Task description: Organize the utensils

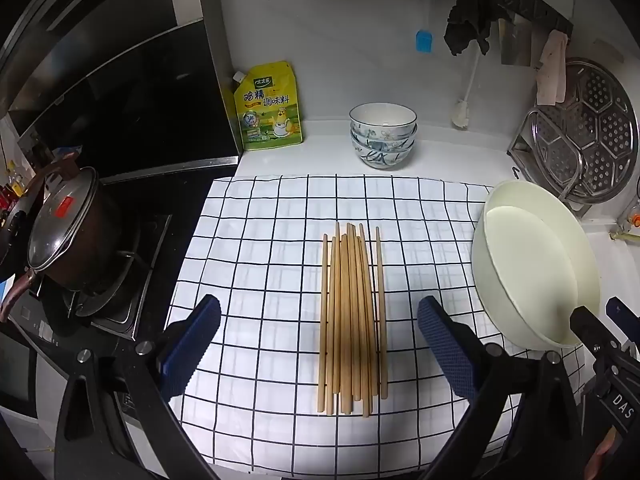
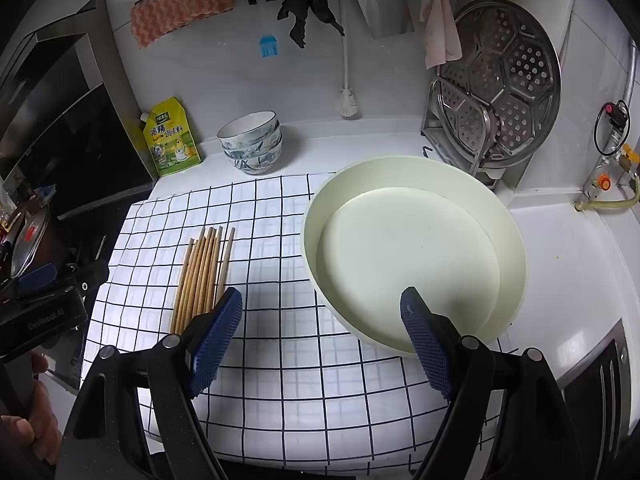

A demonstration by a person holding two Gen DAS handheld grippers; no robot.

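Several wooden chopsticks [image 1: 352, 320] lie side by side in a bundle on a white checked cloth [image 1: 260, 264]; they also show in the right wrist view [image 2: 202, 272]. A large pale round basin [image 2: 412, 252] sits empty on the cloth to their right, also seen in the left wrist view [image 1: 532, 264]. My left gripper [image 1: 320, 344] is open and empty, its fingers either side of the chopsticks' near ends, above them. My right gripper [image 2: 320, 344] is open and empty, hovering over the basin's near left rim.
Stacked blue-patterned bowls [image 1: 383, 134] and a yellow seasoning pouch [image 1: 272, 106] stand at the back. A lidded pot [image 1: 68, 224] sits on the stove at left. A steel rack with a steamer plate [image 2: 504, 96] stands at back right. A sink area [image 2: 560, 248] lies right.
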